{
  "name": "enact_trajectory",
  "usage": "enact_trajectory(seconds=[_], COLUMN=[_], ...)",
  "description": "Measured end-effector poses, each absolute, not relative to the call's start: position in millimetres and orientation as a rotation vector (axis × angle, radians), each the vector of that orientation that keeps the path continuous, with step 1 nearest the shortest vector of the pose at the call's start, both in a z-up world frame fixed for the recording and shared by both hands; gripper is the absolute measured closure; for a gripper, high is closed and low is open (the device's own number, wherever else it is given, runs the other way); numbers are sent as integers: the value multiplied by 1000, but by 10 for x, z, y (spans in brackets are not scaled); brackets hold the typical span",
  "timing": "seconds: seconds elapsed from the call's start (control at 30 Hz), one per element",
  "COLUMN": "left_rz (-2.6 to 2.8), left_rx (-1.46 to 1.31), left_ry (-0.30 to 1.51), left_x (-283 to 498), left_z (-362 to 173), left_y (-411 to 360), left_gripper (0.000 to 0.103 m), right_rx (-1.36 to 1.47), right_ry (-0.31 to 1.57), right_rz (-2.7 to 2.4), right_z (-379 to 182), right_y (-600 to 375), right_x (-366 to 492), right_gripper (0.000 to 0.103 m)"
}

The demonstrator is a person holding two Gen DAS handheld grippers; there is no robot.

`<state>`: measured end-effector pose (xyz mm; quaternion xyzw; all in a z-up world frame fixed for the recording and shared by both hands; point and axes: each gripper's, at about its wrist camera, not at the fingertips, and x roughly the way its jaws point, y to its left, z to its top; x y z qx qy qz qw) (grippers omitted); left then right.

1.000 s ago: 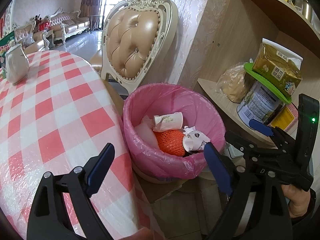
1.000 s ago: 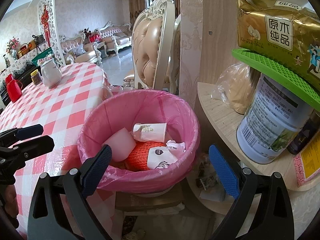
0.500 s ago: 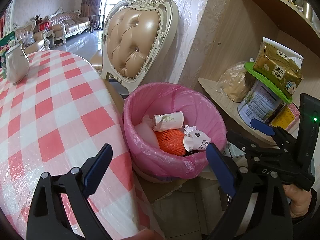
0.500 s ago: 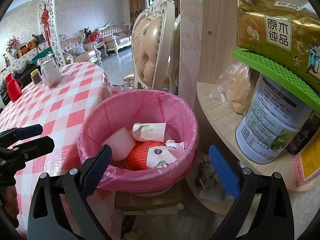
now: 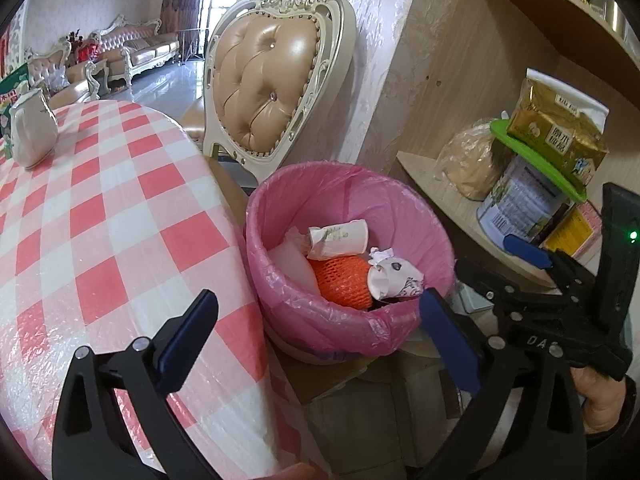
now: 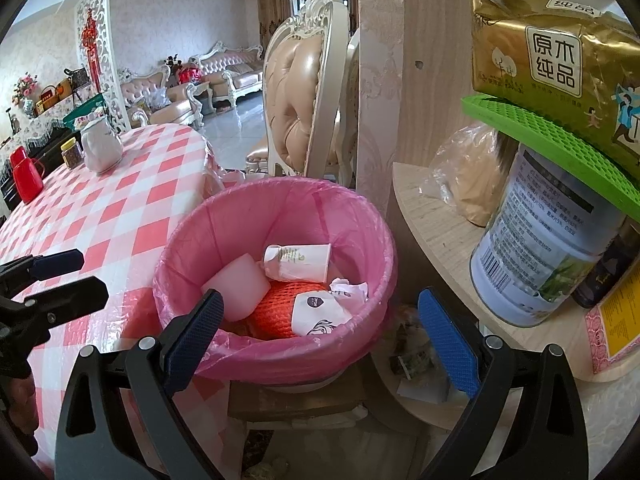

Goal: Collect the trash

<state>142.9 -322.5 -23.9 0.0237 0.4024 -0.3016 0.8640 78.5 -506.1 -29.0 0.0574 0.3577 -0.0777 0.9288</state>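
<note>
Two empty grippers are hovering over the bin, so you are sitting at the close of a drop-off, by my reading.

In the left wrist view, your left gripper (image 5: 316, 324) is spreading wide; its jaws have just been opening, with nothing between them. Below and beyond it, the round bin lined with a pink plastic bag (image 5: 404, 204) is standing between the table under its red-and-white checked cloth (image 5: 108, 216) and the wooden shelf (image 5: 444, 196). Inside are lying a crumpled white paper cup (image 5: 340, 236), an orange foam fruit net (image 5: 340, 280) and a second crushed printed cup (image 5: 394, 274). A white ceramic jug (image 5: 32, 128) is standing far back on the table.

In the right wrist view, your right gripper (image 6: 320, 332) is gaping just as wide, gripping nothing, pointing down at the bin's near rim. The white foam block (image 6: 236, 288) is resting against the net. Some scraps (image 6: 412, 356) seem to be lying below the shelf; I cannot tell what they are.

Next you are probably looking for remaining litter: check those scraps, or the tabletop.
</note>
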Motion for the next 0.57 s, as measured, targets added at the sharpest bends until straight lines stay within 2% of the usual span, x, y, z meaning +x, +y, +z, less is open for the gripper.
enact_trajectory(seconds=[0.57], left_rz=[-629], left_rx=[55], left_ry=[851], left_x=[1464], left_z=[-271], left_y=[-3249], left_gripper=[5], right_rx=[124], right_ry=[743], right_rz=[-164], right_z=[-331], right_y=[-5088], right_x=[781], right_gripper=[11])
